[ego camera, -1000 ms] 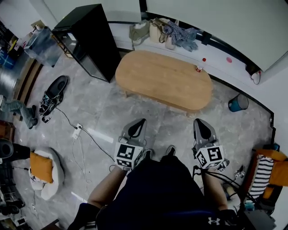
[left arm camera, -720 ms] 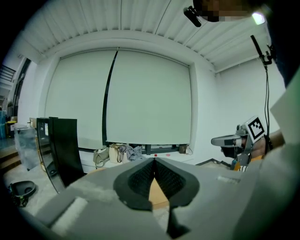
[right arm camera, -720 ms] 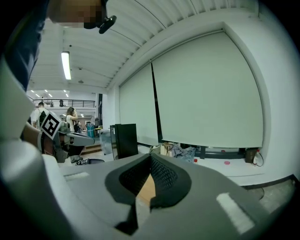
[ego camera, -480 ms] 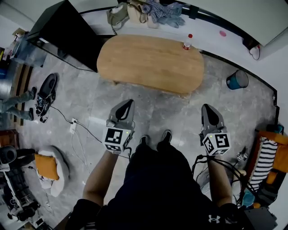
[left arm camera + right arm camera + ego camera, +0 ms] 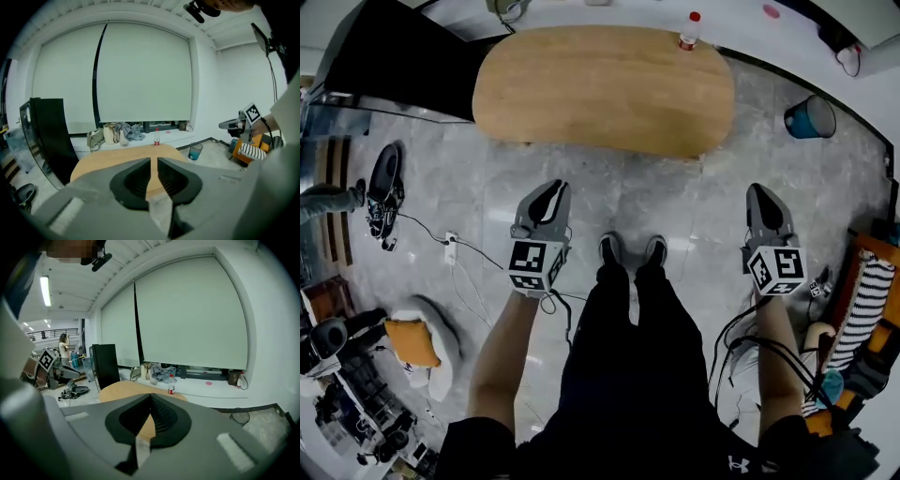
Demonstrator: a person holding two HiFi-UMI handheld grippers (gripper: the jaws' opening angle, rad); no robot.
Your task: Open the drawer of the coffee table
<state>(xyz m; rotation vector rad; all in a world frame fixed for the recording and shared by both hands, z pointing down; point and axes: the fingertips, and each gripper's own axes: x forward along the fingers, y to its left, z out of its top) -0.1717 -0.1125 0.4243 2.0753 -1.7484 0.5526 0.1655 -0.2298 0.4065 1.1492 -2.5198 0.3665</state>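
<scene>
One oval, light-wood coffee table point(image 5: 600, 89) stands on the grey stone floor point(image 5: 661, 197) ahead of the person, well apart from both grippers. No drawer front shows in any view, so its place on the table is a guess. The step in hand looks like the approach, with nothing touched yet.

The left hand-held gripper point(image 5: 548, 190) has its jaws opening, with a narrow gap between them and nothing in it. The right hand-held gripper point(image 5: 766, 194) has its jaws together and is empty. The next move likely calls for getting lower and closer to the table's near side, finding the drawer's pull, and spreading the jaws enough to take it.

The head view shows only the tabletop from above, with a small red-capped bottle point(image 5: 687, 31) at its far edge. The gripper views look almost level across the top and show a pile of bags and clothes point(image 5: 115, 133) behind it, but their own jaws hide the table's near side.
</scene>
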